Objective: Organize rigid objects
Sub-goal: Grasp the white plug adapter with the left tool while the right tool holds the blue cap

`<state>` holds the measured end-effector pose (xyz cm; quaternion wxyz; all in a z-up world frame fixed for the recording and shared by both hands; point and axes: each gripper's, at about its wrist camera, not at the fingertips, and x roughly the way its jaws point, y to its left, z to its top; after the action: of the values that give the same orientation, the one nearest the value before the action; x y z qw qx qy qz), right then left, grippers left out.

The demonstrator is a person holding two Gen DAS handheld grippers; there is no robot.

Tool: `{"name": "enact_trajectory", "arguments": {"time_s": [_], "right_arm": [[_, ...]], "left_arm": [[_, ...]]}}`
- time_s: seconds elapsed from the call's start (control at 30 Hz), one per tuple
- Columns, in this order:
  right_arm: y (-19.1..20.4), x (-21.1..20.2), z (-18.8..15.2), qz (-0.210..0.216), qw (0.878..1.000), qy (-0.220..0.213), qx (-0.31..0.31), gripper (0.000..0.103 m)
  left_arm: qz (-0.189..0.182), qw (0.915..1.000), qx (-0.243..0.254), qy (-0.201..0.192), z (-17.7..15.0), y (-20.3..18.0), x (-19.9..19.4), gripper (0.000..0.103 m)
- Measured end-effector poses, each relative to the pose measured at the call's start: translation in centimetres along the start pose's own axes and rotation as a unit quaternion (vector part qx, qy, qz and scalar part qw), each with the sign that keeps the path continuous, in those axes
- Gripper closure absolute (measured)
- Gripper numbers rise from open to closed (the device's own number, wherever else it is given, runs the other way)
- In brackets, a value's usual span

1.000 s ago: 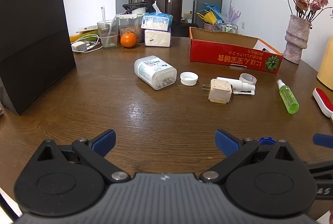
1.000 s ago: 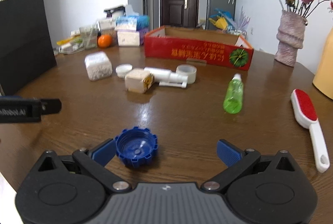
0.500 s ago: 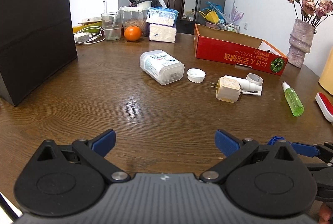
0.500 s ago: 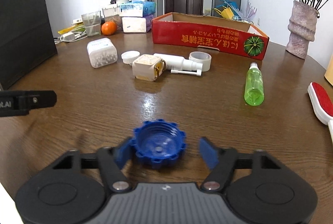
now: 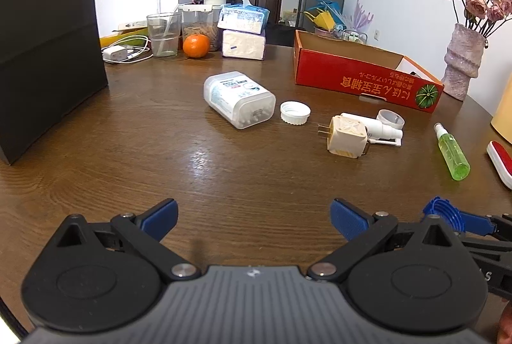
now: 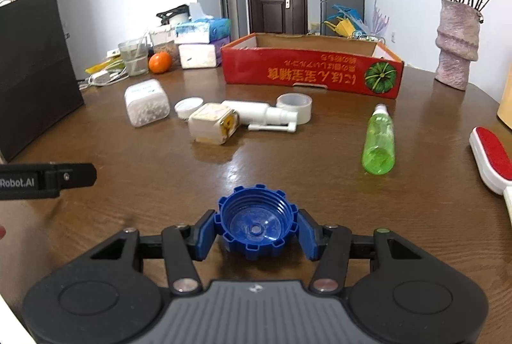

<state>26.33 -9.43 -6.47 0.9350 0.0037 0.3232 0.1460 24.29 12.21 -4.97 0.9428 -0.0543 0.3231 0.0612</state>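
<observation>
Right claw (image 6: 256, 232) grips blue cap (image 6: 256, 224); plug (image 6: 212, 123) ahead — box (image 6: 312, 73) beyond.

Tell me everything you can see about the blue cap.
The blue cap is a round screw lid of what looks like hard plastic, with blocky notches around its rim and thread ridges inside. It faces open side up, showing a small nub at the centre of its floor. The right gripper has its blue fingers pressed on opposite sides of it, just over the wooden table. Whether it is touching the table is unclear. In the left wrist view only its edge shows.
</observation>
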Motion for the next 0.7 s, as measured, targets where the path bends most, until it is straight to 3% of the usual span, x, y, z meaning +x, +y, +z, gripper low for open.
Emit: {"name": "enact_trajectory", "arguments": {"time_s": [0.7], "right_arm": [[-7.3, 1.2, 3.3, -0.049, 0.996, -0.048, 0.05, 0.051]], "left_arm": [[-0.031, 0.9977, 0.06, -0.009, 4.2, -7.9, 5.2, 0.0]]}}
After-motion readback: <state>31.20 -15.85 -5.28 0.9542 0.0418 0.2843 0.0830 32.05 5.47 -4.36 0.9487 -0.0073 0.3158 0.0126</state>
